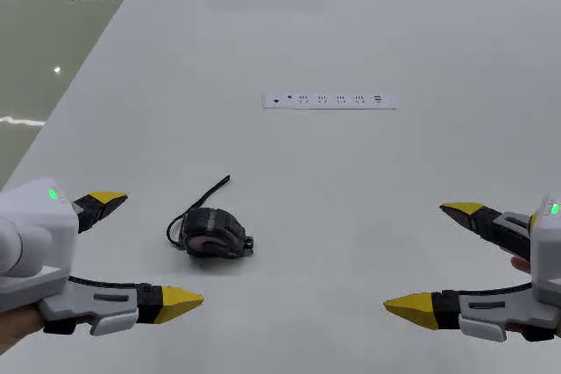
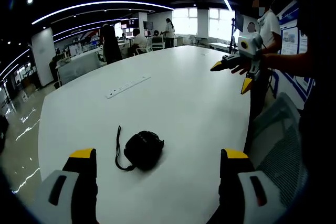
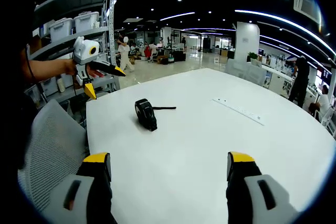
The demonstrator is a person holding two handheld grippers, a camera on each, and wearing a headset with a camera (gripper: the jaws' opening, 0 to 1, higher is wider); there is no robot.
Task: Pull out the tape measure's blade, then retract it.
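A black tape measure (image 1: pixel 216 233) with a black wrist strap lies on the white table (image 1: pixel 351 41), its blade retracted. It shows just ahead of the jaws in the left gripper view (image 2: pixel 143 149) and farther off, to the left, in the right gripper view (image 3: pixel 146 114). My left gripper (image 1: pixel 158 250) hovers open at the near left, a short way from the tape measure, jaws pointing toward it. My right gripper (image 1: pixel 429 260) is open at the near right, well apart from it. Each gripper also appears in the other's view: right gripper (image 2: pixel 231 74), left gripper (image 3: pixel 103 80). Both hold nothing.
A white power strip (image 1: pixel 329 101) lies flat at the table's middle, beyond the tape measure. A mesh chair (image 3: pixel 50 140) stands at the near table edge. Shelves with bins (image 3: pixel 68 19) and people stand farther off in the room.
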